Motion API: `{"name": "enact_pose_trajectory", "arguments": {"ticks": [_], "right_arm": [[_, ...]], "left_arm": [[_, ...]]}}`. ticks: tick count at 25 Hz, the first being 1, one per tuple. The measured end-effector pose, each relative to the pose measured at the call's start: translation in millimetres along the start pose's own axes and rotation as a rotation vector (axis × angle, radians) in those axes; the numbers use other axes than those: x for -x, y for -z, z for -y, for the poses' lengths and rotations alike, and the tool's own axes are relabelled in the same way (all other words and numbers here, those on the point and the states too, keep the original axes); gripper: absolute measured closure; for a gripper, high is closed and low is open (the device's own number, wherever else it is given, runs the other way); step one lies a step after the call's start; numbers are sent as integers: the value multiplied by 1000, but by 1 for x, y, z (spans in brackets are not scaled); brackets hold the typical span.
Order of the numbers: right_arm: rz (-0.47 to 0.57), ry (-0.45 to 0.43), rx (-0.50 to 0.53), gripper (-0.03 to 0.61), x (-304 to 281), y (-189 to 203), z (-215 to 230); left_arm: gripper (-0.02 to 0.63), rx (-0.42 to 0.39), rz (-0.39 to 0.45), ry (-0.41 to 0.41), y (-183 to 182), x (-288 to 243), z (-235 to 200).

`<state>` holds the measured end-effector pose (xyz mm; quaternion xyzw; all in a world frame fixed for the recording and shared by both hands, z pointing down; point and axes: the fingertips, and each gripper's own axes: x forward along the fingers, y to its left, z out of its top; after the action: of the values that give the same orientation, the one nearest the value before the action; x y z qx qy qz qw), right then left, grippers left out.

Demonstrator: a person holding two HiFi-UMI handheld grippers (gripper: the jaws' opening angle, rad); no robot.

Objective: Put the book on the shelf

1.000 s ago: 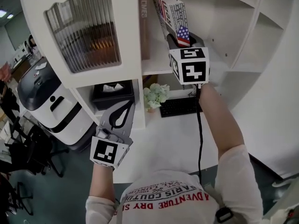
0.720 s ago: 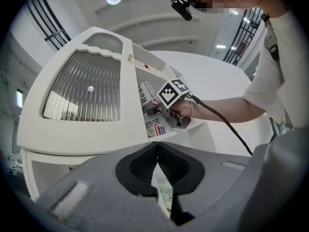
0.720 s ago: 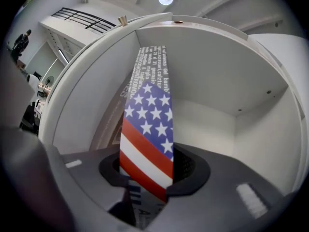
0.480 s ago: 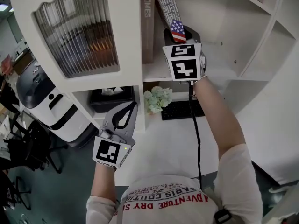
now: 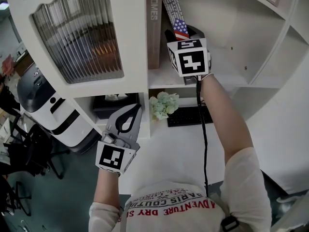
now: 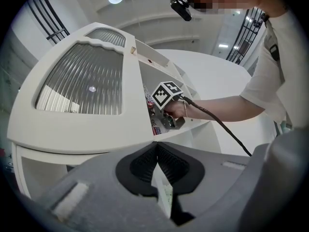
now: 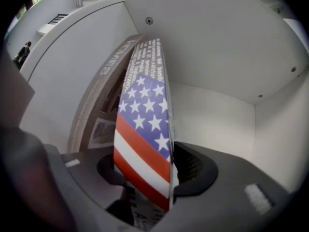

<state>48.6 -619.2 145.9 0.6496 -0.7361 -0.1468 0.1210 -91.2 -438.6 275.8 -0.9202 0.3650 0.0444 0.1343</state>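
Observation:
The book, with a stars-and-stripes cover, stands on edge in the white shelf and leans left against a brown book marked HOMES. My right gripper reaches level into that compartment. Its jaws have just been opening and the book's lower end is still between them; the right pad stands beside the cover and the left pad is hidden behind it. My left gripper hangs lower, by the cabinet's edge, shut and empty.
A ribbed glass cabinet door is left of the compartment. Below the shelf are a black tissue box, a small flower bunch and a keyboard on a white desk. A white machine and chairs stand at left.
The right gripper has carried the book left and deeper into the shelf, and it now rests more upright against the HOMES book. The left gripper has stayed nearly where it was.

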Motion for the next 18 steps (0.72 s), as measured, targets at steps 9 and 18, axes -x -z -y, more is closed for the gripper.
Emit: {"name": "enact_pose_trajectory", "arguments": {"ticks": [9, 18], "right_arm": [[31, -16, -153, 290, 18, 4, 6], [183, -14, -16, 291, 99, 1, -16]], "left_arm": [[609, 16, -13, -31, 0, 4, -6], [609, 20, -42, -8, 3, 16, 13]]}}
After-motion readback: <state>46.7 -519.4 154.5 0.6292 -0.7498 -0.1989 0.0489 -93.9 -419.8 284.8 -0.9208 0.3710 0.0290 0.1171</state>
